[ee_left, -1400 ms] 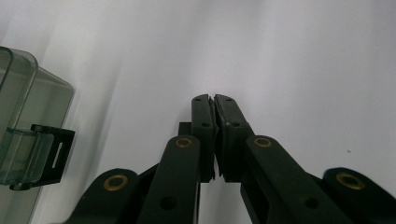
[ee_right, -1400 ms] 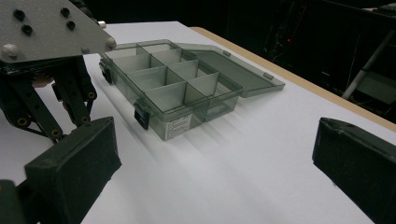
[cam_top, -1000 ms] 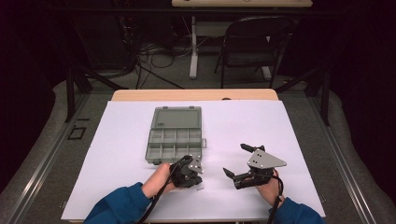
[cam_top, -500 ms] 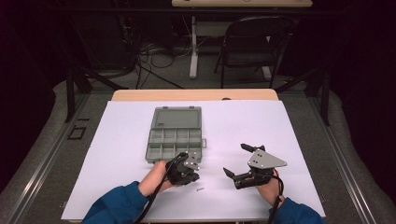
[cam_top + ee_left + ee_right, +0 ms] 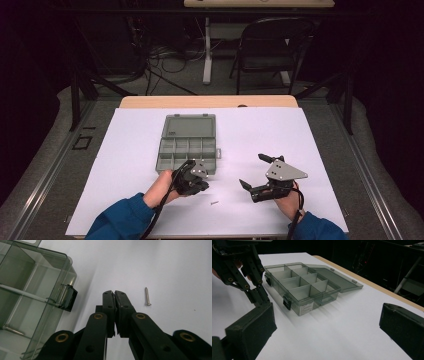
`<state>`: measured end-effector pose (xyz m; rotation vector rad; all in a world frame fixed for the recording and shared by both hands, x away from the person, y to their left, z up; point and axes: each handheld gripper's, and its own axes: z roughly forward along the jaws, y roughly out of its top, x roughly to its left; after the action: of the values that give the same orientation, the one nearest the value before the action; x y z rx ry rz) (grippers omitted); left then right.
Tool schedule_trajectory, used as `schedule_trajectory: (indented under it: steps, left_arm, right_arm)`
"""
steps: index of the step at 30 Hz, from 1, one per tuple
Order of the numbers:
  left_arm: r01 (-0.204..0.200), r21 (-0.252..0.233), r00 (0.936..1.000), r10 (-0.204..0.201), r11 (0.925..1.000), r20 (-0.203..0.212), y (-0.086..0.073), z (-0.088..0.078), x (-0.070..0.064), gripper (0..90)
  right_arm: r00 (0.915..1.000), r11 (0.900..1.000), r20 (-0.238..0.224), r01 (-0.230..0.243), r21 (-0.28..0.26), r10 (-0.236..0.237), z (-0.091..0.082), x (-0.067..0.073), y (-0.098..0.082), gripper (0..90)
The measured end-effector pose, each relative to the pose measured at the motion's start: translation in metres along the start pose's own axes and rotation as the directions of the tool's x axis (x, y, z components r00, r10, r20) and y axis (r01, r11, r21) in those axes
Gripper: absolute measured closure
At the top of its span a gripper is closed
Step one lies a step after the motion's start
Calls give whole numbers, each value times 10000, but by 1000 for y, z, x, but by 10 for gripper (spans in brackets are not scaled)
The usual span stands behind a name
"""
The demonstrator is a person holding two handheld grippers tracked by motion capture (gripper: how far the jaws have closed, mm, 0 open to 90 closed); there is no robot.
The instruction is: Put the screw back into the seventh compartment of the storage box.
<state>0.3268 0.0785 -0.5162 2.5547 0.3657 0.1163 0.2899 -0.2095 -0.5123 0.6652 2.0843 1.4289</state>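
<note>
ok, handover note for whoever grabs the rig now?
Left gripper: shut, empty, tips near the box's front latch.
Right gripper: open, empty, off to the right of the box.
Box: lid open, mid-table. One screw lies in a front compartment.
Loose screw: on the white sheet, right beside the left gripper's tips.
Left: probably pick up that screw and drop it in a compartment.
</note>
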Motion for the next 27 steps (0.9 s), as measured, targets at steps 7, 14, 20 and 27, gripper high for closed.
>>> schedule_trajectory:
  steps: [7, 14, 20, 27]
  left_arm:
    - [63, 13, 9999, -63, 10000, -78, -2, -4, 3, 876]
    - [162, -22, 9998, -162, 9999, -95, -4, -7, 6, 876]
    - [204, -81, 9996, -206, 9998, -172, -4, -13, 9, 876]
    - [261, -99, 9994, -264, 9996, -214, -5, -15, 10, 876]
  right_arm:
    - [10000, 10000, 20, -8, -3, 8, 0, 0, 0, 0]
    - [10000, 10000, 18, 1, 18, -1, 0, 0, 0, 0]
    - [10000, 10000, 17, 0, 4, 0, 0, 0, 0, 0]
    - [10000, 10000, 50, 13, -24, -13, -1, -1, 0, 0]
